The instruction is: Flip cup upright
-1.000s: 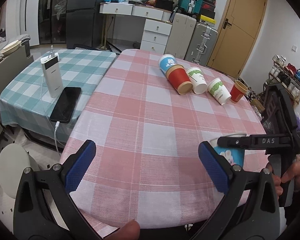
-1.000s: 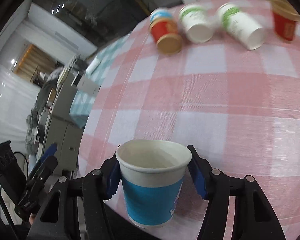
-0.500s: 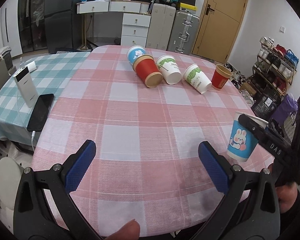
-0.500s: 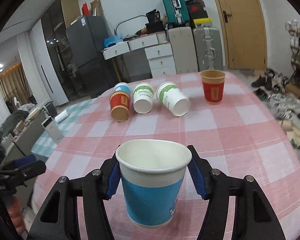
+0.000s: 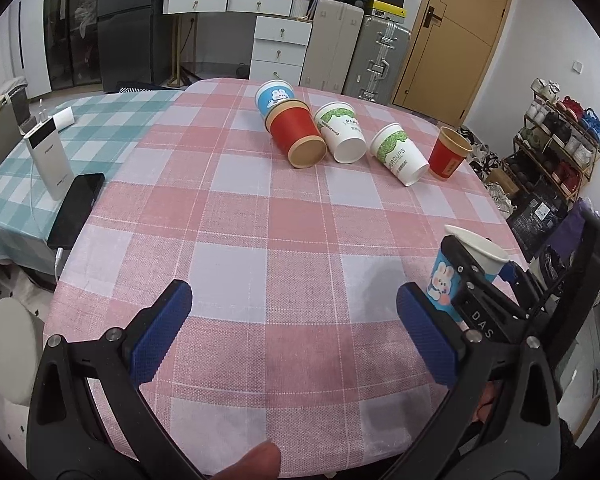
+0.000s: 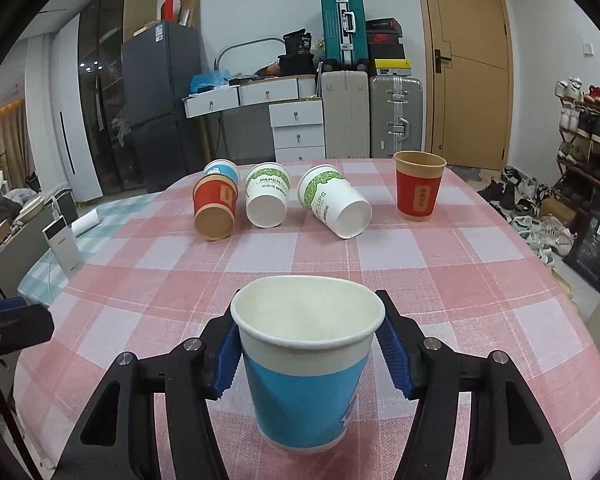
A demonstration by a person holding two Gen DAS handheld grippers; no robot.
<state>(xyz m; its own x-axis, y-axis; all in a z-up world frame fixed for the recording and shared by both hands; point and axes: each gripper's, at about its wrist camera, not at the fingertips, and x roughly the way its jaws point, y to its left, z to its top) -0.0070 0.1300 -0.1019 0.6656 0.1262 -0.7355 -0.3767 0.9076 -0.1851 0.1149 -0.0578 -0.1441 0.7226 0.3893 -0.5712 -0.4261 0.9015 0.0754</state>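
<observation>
My right gripper point(image 6: 306, 354) is shut on a blue and white paper cup point(image 6: 306, 380), held upright with its mouth up, low over the pink checked table point(image 6: 380, 256). The same cup point(image 5: 446, 280) shows at the right in the left wrist view, clamped by the right gripper point(image 5: 480, 276). My left gripper point(image 5: 294, 334) is open and empty above the table's near edge. At the far side lie a blue cup point(image 5: 274, 96), a red cup point(image 5: 296, 136) and two white-green cups point(image 5: 342, 132) point(image 5: 400, 154) on their sides. Another red cup point(image 5: 448, 154) stands upright.
A teal checked table point(image 5: 100, 120) stands to the left with a white power bank point(image 5: 46, 156) and a black phone point(image 5: 76, 208). Drawers, suitcases and a door are behind. A shoe rack point(image 5: 560, 136) is at the right.
The right gripper has swung the blue cup level, facing the far cups, and brought it nearer the table. The left gripper view has turned slightly right; it stays open.
</observation>
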